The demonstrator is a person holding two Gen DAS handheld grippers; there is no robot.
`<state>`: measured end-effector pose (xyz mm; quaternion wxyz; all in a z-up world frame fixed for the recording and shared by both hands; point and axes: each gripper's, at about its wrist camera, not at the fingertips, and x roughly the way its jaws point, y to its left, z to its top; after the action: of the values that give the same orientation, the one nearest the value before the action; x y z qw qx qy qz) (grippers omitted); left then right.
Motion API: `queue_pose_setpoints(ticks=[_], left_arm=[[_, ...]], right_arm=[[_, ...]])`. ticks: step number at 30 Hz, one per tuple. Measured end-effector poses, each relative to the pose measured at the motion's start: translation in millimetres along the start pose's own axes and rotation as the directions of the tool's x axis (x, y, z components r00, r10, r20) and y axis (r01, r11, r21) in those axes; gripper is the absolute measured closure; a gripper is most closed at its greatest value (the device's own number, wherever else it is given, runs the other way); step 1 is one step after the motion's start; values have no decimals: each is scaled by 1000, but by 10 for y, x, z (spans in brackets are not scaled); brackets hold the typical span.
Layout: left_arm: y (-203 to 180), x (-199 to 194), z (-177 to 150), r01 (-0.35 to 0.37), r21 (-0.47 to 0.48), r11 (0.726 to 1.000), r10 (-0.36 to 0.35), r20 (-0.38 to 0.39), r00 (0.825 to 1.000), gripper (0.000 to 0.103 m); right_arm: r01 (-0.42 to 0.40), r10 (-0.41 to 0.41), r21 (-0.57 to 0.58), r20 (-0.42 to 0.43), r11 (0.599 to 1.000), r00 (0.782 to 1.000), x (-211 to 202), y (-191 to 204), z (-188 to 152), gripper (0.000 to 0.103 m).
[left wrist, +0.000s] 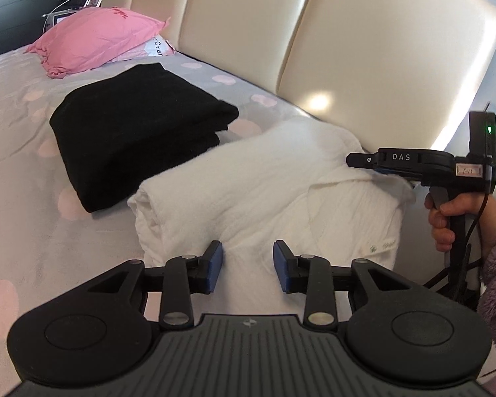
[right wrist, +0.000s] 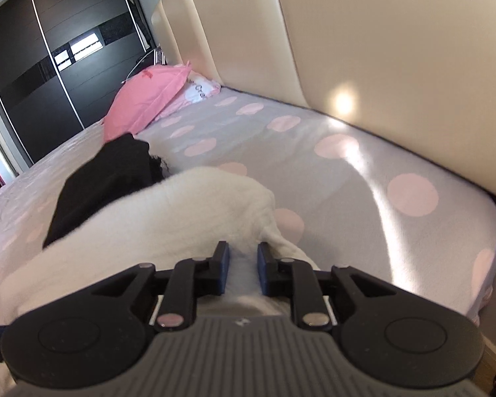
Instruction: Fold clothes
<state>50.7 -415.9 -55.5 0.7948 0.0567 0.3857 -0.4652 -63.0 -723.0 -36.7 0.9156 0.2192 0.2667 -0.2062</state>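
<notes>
A white garment (left wrist: 268, 192) lies folded in a thick bundle on the bed, near the headboard. My left gripper (left wrist: 248, 251) is at its near edge, with a ridge of the white cloth filling the gap between the blue pads (left wrist: 215, 261), which press into it. My right gripper (left wrist: 351, 159) reaches in from the right at the bundle's far corner. In the right wrist view the white garment (right wrist: 181, 218) bunches between the pads of my right gripper (right wrist: 243, 254) and touches both. A folded black garment (left wrist: 138, 135) lies just left of the white one, apart from both grippers.
The bed has a grey sheet (right wrist: 314, 172) with pink dots. A pink pillow (left wrist: 95, 39) lies at its far end. The cream padded headboard (left wrist: 364, 49) runs along the right. A dark wardrobe (right wrist: 49, 66) stands beyond the bed. A hand (left wrist: 446, 218) in a purple sleeve holds the right gripper's handle.
</notes>
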Motion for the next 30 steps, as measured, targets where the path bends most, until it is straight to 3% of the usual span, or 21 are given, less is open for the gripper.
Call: queue_pose_setpoints(ticks=[2,7,11,15,19,22,26,30], left_arm=[[46,-170,38,0,-25,1000,0,23,1000,62],[147,-704,111,-21,-37,999,25,110,994,53],[184,-1180,150,-42,0,999,42,168,985,50],[254,-1669,165,-71,25,997,64,211,975,45],[373,-2162,127,-126,19,992,117,256,960,42],[499,-2531,59,-185,-8,983,179,302,936,34],[669,-2949,-68,-308,-62,949,310,353,883,29],[892,-3283,-290,-394,-118,911,409,361,838,29]], right_arm=[[-30,30,21,17,999,999,-161,94,70,60],[-82,83,-36,32,996,996,-619,524,245,54],[-150,155,-72,68,986,986,-1051,991,343,41],[-284,288,-76,46,956,956,-1383,1523,356,32],[-362,370,-145,26,921,929,-1663,2148,284,27],[-397,411,-203,30,895,911,-1855,2587,193,16],[-438,466,-269,47,858,884,-2056,3100,19,8],[-418,456,-296,71,859,887,-2140,3580,-266,5]])
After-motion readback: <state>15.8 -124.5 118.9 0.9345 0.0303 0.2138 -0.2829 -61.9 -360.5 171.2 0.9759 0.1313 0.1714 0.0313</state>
